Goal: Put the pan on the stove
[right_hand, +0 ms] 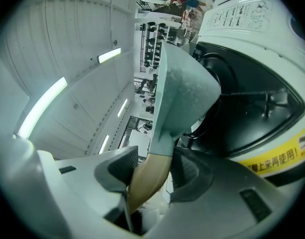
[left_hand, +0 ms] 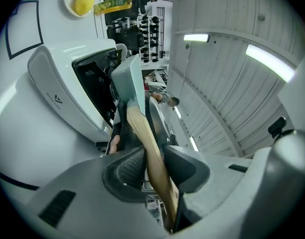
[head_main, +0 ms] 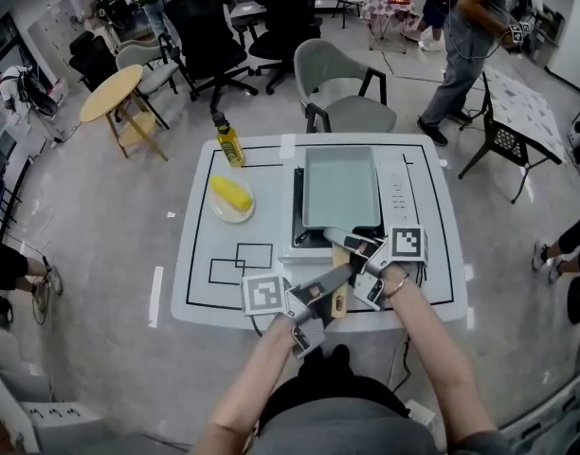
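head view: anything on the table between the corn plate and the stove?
Nothing. In the head view, only bare white tabletop separates the corn plate from the stove.

The pan has a matt, pale grey-green coating; its handle is smooth, light wood. The stove casing is glossy white plastic. The counter is smooth.

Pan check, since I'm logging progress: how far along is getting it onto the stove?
Done: in the head view the pan is already over the stove. In hand: the left claw and right claw are both clamped on its wooden handle. Left: make sure it sits flat on the stove, which I can't tell, then release.
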{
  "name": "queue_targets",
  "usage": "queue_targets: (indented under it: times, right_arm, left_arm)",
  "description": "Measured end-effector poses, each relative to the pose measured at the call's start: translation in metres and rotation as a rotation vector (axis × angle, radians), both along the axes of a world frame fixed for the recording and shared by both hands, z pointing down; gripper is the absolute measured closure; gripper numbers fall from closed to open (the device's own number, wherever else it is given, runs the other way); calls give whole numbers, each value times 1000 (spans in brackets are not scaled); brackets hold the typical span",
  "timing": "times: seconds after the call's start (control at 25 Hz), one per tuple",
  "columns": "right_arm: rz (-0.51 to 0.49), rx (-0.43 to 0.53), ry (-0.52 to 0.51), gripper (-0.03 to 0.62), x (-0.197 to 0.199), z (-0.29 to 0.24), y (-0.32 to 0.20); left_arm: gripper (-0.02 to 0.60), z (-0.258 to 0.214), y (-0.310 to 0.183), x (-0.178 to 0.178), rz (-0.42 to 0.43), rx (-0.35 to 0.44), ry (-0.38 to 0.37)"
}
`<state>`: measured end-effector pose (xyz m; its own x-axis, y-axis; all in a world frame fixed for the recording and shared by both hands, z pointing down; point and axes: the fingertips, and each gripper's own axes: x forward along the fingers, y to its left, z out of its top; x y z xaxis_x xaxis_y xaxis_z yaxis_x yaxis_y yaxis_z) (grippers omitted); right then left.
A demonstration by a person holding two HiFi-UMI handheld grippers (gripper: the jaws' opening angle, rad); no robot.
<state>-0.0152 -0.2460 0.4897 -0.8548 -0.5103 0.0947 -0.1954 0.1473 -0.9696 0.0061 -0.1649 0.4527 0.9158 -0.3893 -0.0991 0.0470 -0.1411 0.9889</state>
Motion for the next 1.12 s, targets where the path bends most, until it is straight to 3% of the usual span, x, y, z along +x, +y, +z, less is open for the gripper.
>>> queue_targets:
  times: [0.32,1.12]
  right_arm:
    - [-18,-18,-3,408,0,3,0]
    - [3,-61,-59,411,2,9,-1]
  left_arm:
    - [466,1,-2,1,-29,-12,-13]
    - [466,8,-3,2,-10,-45,-31]
